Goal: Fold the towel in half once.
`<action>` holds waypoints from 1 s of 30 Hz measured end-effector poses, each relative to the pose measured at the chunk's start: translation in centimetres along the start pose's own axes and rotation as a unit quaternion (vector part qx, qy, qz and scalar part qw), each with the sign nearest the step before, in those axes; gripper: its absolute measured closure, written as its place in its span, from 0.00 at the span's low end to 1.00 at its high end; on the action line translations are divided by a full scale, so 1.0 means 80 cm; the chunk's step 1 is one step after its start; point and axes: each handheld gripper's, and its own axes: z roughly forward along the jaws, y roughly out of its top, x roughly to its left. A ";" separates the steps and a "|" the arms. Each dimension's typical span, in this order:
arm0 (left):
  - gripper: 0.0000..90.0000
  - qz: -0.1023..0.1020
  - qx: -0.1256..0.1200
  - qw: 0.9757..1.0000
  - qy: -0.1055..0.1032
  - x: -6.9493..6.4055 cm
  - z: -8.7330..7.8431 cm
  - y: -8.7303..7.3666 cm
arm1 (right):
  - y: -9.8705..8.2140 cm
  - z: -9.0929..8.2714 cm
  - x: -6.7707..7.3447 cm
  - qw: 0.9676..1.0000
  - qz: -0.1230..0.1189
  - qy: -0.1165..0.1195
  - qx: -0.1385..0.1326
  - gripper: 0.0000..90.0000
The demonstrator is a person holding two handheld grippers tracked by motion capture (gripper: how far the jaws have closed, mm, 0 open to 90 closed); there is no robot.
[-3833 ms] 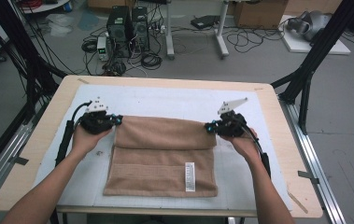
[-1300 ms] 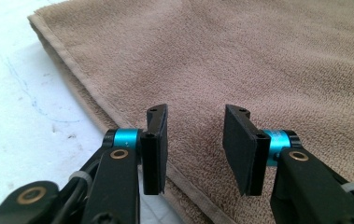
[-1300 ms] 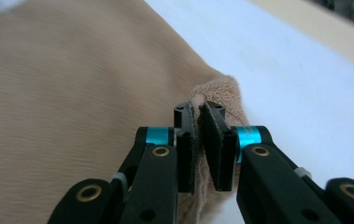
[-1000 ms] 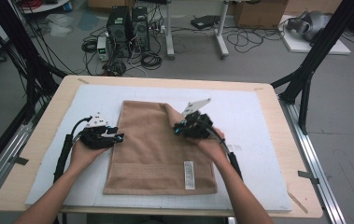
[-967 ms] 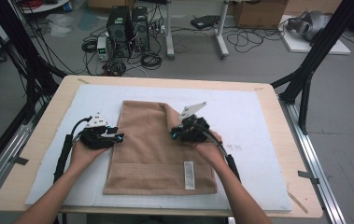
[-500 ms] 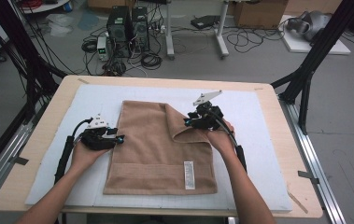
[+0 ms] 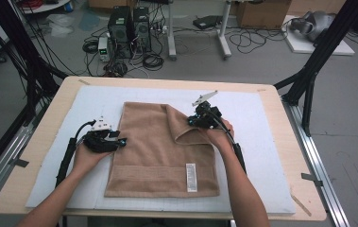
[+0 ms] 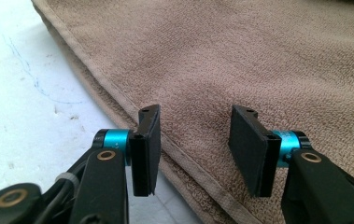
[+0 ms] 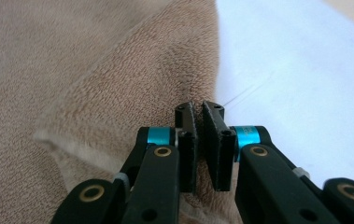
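The brown towel [image 7: 160, 151] lies flat at the middle of the white mat [image 7: 261, 156]. At its 2 o'clock corner the right gripper [image 7: 200, 119], jaws just closed, pinches a raised fold. At 9 o'clock the left gripper [image 7: 120, 140] rests, jaws apart astride the hem [image 8: 184, 154].

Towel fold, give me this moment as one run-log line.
towel: flat on white mat, far right corner lifted | right gripper: shut on towel fold | left gripper: open over towel's left hem, not gripping
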 end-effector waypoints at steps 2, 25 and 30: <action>0.60 -0.001 0.005 1.000 0.001 0.000 0.002 -0.001 | 0.001 -0.004 -0.006 1.000 0.004 -0.010 -0.002 0.94; 0.59 0.001 0.007 1.000 0.007 -0.001 0.004 -0.002 | 0.019 -0.023 0.012 0.999 0.008 0.022 -0.029 0.67; 0.59 0.002 0.007 1.000 0.007 -0.001 0.004 -0.002 | 0.007 0.002 0.025 1.000 0.003 0.013 -0.010 0.71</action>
